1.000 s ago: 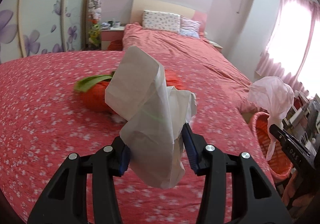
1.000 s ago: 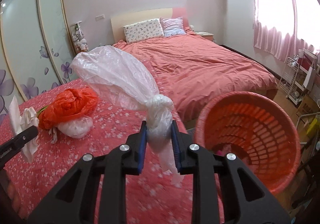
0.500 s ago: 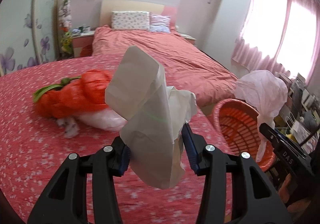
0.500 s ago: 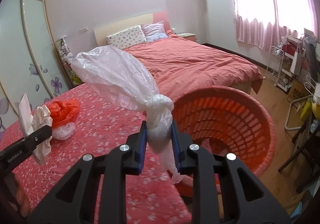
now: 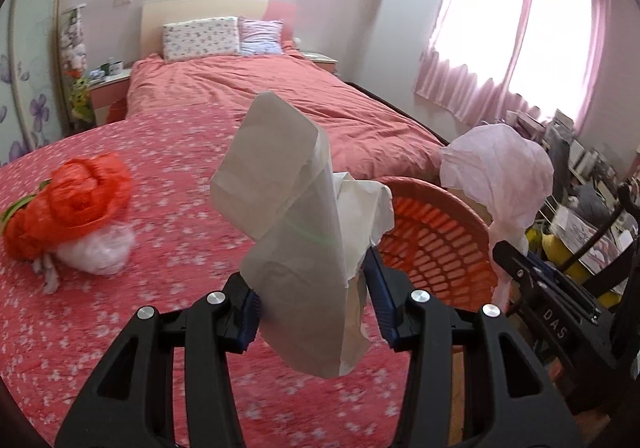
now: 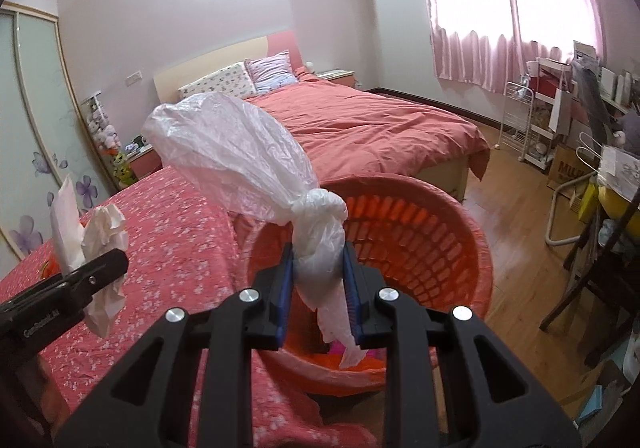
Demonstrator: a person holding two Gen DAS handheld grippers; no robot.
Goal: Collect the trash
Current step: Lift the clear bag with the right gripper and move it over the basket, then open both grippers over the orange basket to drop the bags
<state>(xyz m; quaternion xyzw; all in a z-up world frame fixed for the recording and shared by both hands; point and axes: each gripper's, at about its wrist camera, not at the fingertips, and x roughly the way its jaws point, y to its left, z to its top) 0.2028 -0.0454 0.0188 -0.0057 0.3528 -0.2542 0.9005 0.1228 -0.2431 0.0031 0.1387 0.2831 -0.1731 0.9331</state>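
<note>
My left gripper (image 5: pixel 312 296) is shut on a crumpled white paper wrapper and tissue (image 5: pixel 296 216), held above the flowered red bedspread (image 5: pixel 180 168). It also shows in the right wrist view (image 6: pixel 86 280), with the paper (image 6: pixel 92 232) in it. My right gripper (image 6: pixel 318 284) is shut on a knotted white plastic bag (image 6: pixel 240 156), just over the near rim of the orange laundry basket (image 6: pixel 420 248). In the left wrist view that bag (image 5: pixel 500 176) hangs above the basket (image 5: pixel 440 244). A crumpled red plastic bag (image 5: pixel 72 208) and a clear one (image 5: pixel 100 248) lie on the bed at left.
A second bed with pillows (image 5: pixel 216 36) stands behind. A nightstand (image 5: pixel 108 88) is at the far left, pink curtains (image 6: pixel 500 8) on the right. A white wire cart (image 6: pixel 524 120), boxes and a dark chair (image 6: pixel 592 272) crowd the wooden floor right of the basket.
Both grippers have swung right with their loads. The basket has come close under the right gripper, and the red bag has slid to the left edge of the left wrist view.
</note>
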